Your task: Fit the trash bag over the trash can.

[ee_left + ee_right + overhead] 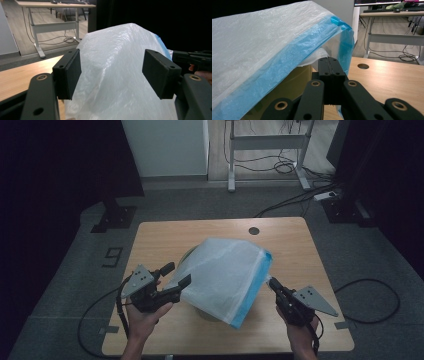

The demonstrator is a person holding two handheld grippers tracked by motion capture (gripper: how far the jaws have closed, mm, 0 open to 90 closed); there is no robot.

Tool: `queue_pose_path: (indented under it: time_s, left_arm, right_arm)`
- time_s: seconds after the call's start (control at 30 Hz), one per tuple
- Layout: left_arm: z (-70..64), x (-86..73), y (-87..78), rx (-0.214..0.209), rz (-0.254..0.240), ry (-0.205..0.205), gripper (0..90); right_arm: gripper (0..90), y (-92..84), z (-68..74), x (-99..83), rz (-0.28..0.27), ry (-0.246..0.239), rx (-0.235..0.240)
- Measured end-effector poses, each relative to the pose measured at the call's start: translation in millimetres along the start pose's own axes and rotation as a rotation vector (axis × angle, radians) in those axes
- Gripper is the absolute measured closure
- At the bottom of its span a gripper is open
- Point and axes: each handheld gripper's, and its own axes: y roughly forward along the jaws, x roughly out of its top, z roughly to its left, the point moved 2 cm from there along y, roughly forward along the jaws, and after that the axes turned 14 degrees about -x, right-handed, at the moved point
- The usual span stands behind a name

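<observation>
A translucent white plastic bag (222,270) with a blue band (252,287) along its mouth is draped over a pale yellow round container (292,83) on the wooden table (290,245). My right gripper (273,281) is at the bag's right edge, jaws closed together on a fold of white film (317,56) just under the blue band (294,51). At the bag's left edge my left gripper (180,273) stands open. In the left gripper view its pads (68,72) are spread wide, and the bag (117,55) rises beyond them, untouched.
The table has a round cable hole (254,230) near its far edge. Behind it on the floor stand a white desk frame (267,142) with loose cables (285,167) and a white cabinet (165,145). Dark stands flank the table.
</observation>
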Motion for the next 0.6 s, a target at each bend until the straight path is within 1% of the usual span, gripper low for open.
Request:
queue_pose_path:
  time_s: [0.1, 0.23, 0.37, 0.5, 0.53, 0.57, 0.6]
  left_arm:
    - [0.1, 0.1, 4.9, -0.001, 0.012, -0.005, 29.6]
    - [0.0, -5.3, 18.8, 0.003, 0.057, -0.009, 29.1]
    - [1.0, -13.5, 30.2, 0.009, 0.113, -0.011, 29.0]
    - [2.8, -20.0, 36.7, 0.027, 0.154, -0.013, 35.0]
    - [3.0, -21.0, 37.4, 0.032, 0.163, -0.012, 37.9]
    - [3.4, -22.3, 38.3, 0.032, 0.173, -0.012, 43.6]
    - [3.8, -23.6, 39.0, 0.033, 0.182, -0.012, 43.6]
  right_arm:
    - [89.0, 0.0, 0.8, 0.3, 0.000, -0.002, 0.002]
    - [88.9, -0.4, 3.7, 0.4, -0.002, -0.006, 0.009]
    - [89.0, -0.9, 4.3, 0.4, -0.004, -0.006, 0.010]
    - [89.0, -2.5, 3.5, 1.0, -0.010, -0.007, 0.012]
    - [89.0, -2.7, 3.3, 1.1, -0.011, -0.007, 0.012]
    - [89.0, -3.4, 3.0, 1.3, -0.013, -0.007, 0.011]
    - [89.0, -3.4, 3.0, 1.3, -0.013, -0.007, 0.011]
